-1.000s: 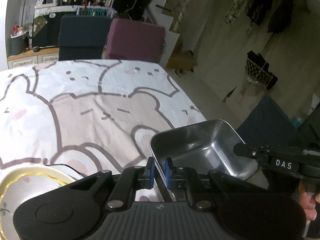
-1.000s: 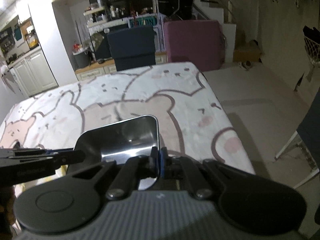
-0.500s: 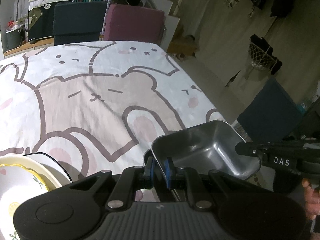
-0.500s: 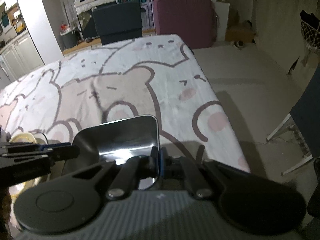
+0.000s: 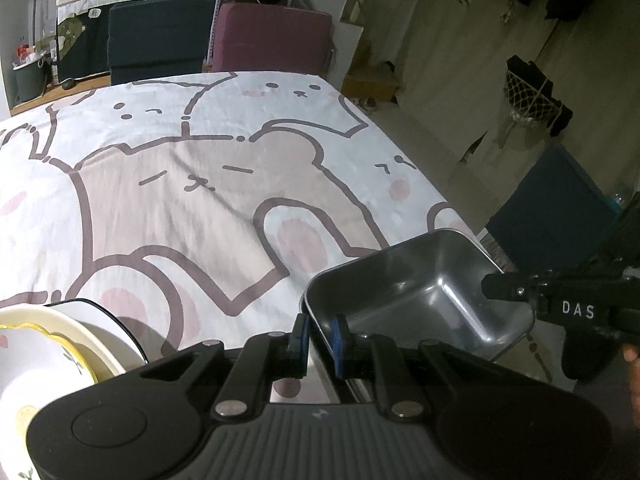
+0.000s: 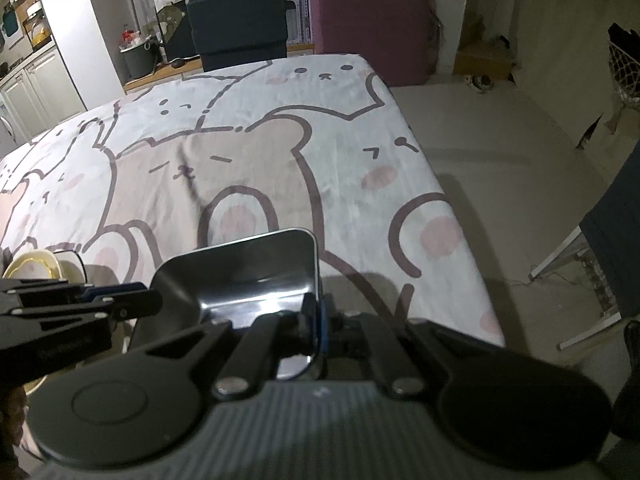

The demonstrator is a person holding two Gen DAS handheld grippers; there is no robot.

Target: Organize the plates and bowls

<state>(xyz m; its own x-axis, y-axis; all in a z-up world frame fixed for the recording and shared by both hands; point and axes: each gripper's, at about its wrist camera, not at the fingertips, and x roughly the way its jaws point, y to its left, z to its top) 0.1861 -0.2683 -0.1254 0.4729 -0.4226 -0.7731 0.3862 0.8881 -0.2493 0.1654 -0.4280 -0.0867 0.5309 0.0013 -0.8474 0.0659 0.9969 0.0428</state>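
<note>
The table under the white cloth printed with brown and pink cartoon bears (image 5: 208, 200) fills more of both views than a second ago. The rectangular steel tray (image 5: 420, 300) now sits lower, near the table's right edge, perhaps already touching it. The right gripper (image 6: 319, 322) stays clamped on its rim; the left gripper (image 5: 320, 336) has a narrow gap with the tray's corner between the pads. The stacked cream floral bowls (image 5: 44, 356) lie to the left.

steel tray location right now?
The steel tray is over the near right corner of the bear-print tablecloth, held between the left gripper and right gripper, right of the stacked bowls.
</note>
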